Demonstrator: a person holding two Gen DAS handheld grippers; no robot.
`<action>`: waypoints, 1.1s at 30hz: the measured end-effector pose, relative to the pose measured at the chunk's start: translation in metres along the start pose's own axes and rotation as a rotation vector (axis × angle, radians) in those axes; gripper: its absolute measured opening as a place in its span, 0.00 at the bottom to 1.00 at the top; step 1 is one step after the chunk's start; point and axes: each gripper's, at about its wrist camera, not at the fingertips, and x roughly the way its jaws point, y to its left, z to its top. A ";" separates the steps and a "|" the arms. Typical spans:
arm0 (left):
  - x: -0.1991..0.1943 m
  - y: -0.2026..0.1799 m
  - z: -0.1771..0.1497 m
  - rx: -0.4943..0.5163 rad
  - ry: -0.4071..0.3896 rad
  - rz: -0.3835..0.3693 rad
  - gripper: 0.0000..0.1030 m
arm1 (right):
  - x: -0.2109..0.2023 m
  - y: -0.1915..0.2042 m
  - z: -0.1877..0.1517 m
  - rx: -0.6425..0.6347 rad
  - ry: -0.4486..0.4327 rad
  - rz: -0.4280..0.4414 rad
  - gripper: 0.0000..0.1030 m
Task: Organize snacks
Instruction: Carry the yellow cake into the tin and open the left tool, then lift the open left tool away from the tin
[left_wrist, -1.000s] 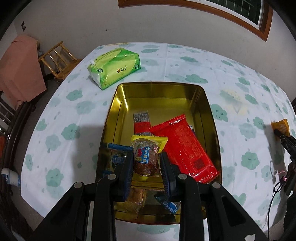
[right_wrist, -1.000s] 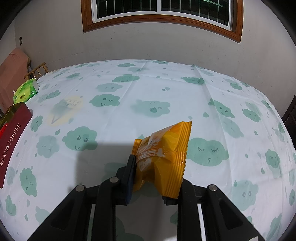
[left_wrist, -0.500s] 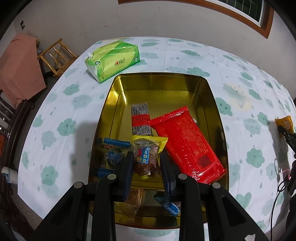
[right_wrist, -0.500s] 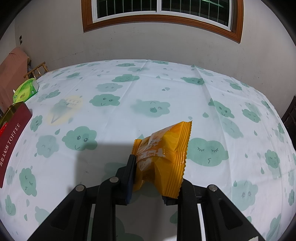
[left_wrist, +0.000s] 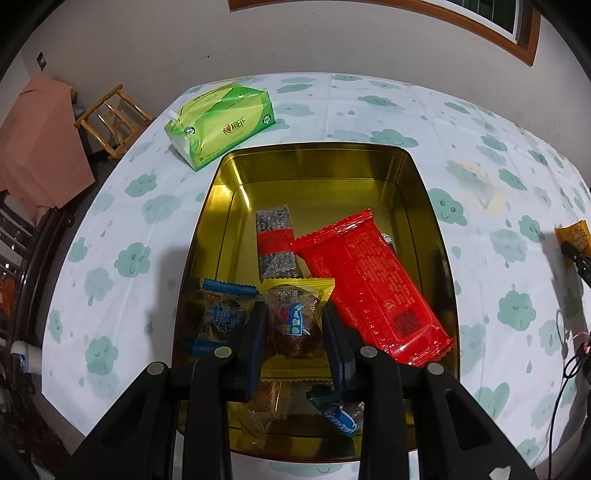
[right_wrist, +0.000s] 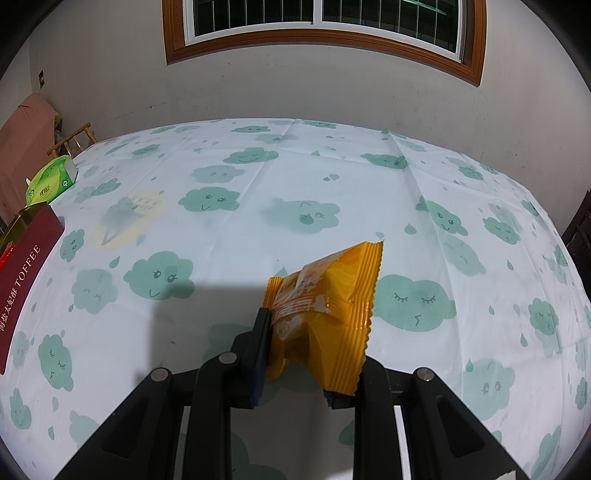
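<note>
Two tongs busy: my left tongs (left_wrist: 293, 325) are opening around the yellow-edged snack (left_wrist: 295, 314) over the gold tin (left_wrist: 314, 151); my right tongs (right_wrist: 306, 354) clamp the orange packet (right_wrist: 325, 310). Snack could snag on the pads and land crooked.

left tool (left_wrist: 293, 325) | jaws opening | yellow-edged snack (left_wrist: 295, 317) between them, over gold tin (left_wrist: 421, 173)

The black two-fingered left tongs (left_wrist: 293, 328) point steeply down, jaws opening around a clear yellow-edged snack packet (left_wrist: 295, 321) between them. The black right tongs (right_wrist: 308, 354) angle downward, clamped tight on a crinkled orange snack wrapper (right_wrist: 325, 314).
</note>
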 end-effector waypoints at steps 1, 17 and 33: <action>0.000 0.000 0.000 0.002 0.000 0.002 0.28 | 0.000 0.000 0.000 0.000 0.000 0.000 0.23; -0.020 -0.004 0.004 0.004 -0.049 0.012 0.42 | 0.000 0.000 0.000 -0.002 0.000 -0.002 0.23; -0.050 -0.006 0.000 0.013 -0.133 0.060 0.56 | 0.000 -0.001 0.000 -0.004 -0.001 -0.005 0.23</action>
